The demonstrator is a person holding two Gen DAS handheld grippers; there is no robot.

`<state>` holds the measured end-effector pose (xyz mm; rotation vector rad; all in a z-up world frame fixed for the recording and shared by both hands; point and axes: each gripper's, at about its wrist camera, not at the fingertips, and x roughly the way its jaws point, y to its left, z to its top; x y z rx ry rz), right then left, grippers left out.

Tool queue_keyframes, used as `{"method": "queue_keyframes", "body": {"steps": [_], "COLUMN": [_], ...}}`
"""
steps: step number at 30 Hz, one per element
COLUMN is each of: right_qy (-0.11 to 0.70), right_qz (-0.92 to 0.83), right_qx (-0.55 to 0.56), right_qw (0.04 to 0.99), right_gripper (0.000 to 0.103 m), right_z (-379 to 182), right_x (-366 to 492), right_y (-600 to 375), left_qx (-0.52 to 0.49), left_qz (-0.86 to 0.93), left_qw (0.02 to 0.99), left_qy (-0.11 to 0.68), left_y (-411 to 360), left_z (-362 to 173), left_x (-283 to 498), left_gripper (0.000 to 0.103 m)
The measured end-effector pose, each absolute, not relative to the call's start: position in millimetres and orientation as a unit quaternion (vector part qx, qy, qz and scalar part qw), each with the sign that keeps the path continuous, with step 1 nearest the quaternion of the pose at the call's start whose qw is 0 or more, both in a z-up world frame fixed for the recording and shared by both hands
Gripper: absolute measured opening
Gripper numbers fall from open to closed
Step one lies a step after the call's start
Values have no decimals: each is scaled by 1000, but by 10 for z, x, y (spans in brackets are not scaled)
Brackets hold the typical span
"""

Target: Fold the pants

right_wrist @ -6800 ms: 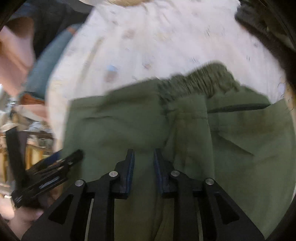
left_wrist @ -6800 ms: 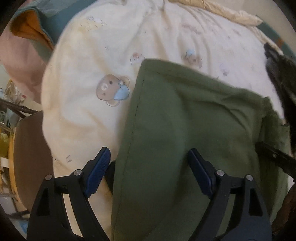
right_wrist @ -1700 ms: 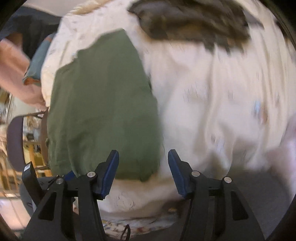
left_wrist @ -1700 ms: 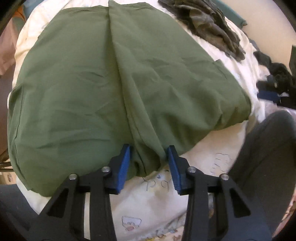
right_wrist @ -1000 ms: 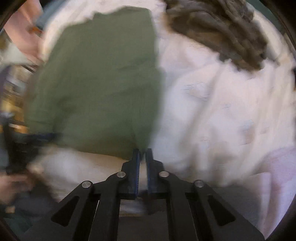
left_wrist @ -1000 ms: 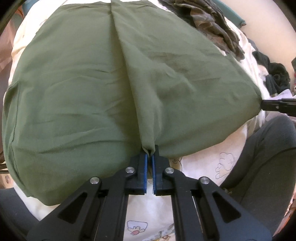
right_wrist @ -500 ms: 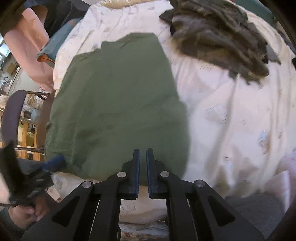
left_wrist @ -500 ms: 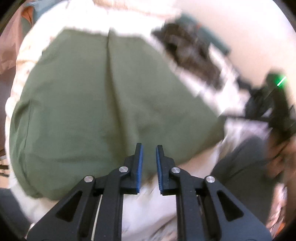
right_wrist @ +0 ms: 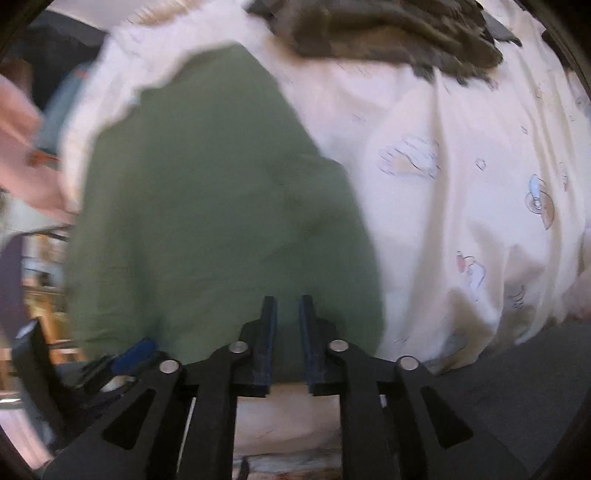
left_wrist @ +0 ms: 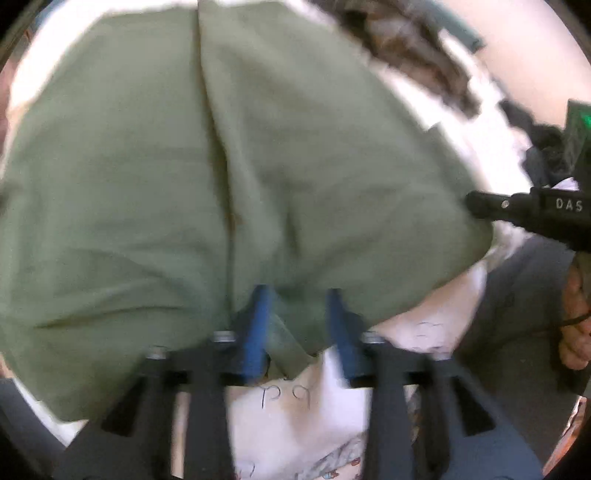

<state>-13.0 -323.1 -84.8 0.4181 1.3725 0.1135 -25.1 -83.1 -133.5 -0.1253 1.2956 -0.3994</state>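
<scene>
In the left wrist view, the green pants [left_wrist: 229, 177] lie spread on the cream printed bedsheet [left_wrist: 295, 413], folded so that one long edge runs up the middle of the cloth. The left gripper [left_wrist: 297, 328] sits at the near edge of the pants. One second ago its blue pads were pressed together on a small pinch of that edge; now its jaws have just been opening and stand moderately apart. A corner of the cloth is between them, but the pads do not press on it, so the fabric is released and rests on the bed. At the right side of this view the right gripper [left_wrist: 476, 203] comes in as a dark bar whose tip is at the far right corner of the pants. In the right wrist view, the pants [right_wrist: 221, 206] fill the left half of the picture, and a dark crumpled garment [right_wrist: 388, 33] lies well apart at the top of the sheet [right_wrist: 461, 184]. The right gripper [right_wrist: 286, 314] was nearly shut a moment ago; its jaws have just been opening to a narrow gap over the near edge of the pants, and the gap looks empty. I judge that both hands have let go after laying or smoothing one fold, so the next step probably needs a new grasp for a further fold.
</scene>
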Motion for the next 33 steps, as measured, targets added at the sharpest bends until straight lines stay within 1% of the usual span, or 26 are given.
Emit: {"method": "queue_keyframes", "body": {"steps": [1,2,3,4,6,9,12,14,15,17,18,19,20,22,24,29,31,32,33], "right_qy": [615,607,605,603,599,616,627,630,624,589,565,549,530,512,505,465,464,462,461], "right_qz": [80,109,141,161,186,189,179,164,153,122,95,76,61,40,23,-19,-24,-25,-28], "right_qx": [216,241,279,311,378,449,474,475,479,504,499,498,509,526,528,525,522,521,516], "right_qw": [754,749,732,716,681,619,592,592,598,620,650,667,675,678,682,713,715,717,722], "right_gripper": [30,42,67,74,74,74,74,74,72,72,72,74,74,74,71,71,71,68,54], "right_z": [-744,-689,-660,-684,-823,-1277,-1617,-1781,-1827,-1819,-1721,-1669,-1638,-1670,-1684,-1538,-1531,-1531,-1518], "right_x": [-192,-247,-320,-376,-470,-607,-637,-629,-581,-521,-456,-459,-436,-444,-422,-466,-476,-512,-534], "right_y": [-3222,-3205,-3159,-3125,-3043,-2784,-2595,-2511,-2511,-2663,-2804,-2911,-3028,-3107,-3243,-3346,-3392,-3432,-3453], "left_qx": [-60,-59,-60,-61,-77,-137,-165,-168,-168,-174,-177,-179,-180,-178,-174,-158,-151,-149,-146], "left_qz": [-180,-169,-156,-139,-103,-45,-15,-6,-1,-1,-3,-5,-8,-13,-19,-25,-28,-27,-26], "left_qw": [791,810,827,842,853,850,843,840,838,834,833,832,833,834,837,848,851,852,852], "left_qy": [582,559,537,518,506,506,512,515,518,523,524,525,524,522,519,505,501,501,502], "left_y": [-783,-704,-639,-565,-416,-125,87,119,142,115,111,98,64,49,8,-51,-67,-73,-78], "left_z": [-1234,-1116,-1021,-944,-895,-917,-974,-1048,-1074,-1101,-1107,-1118,-1115,-1094,-1080,-1039,-1049,-1056,-1063], "left_x": [-272,-298,-315,-308,-243,-97,-25,-42,-41,-108,-116,-112,-118,-113,-102,-115,-122,-120,-120], "left_gripper": [66,80,83,83,83,83,83,83,83,83,83,83,83,83,83,83,83,83,83]}}
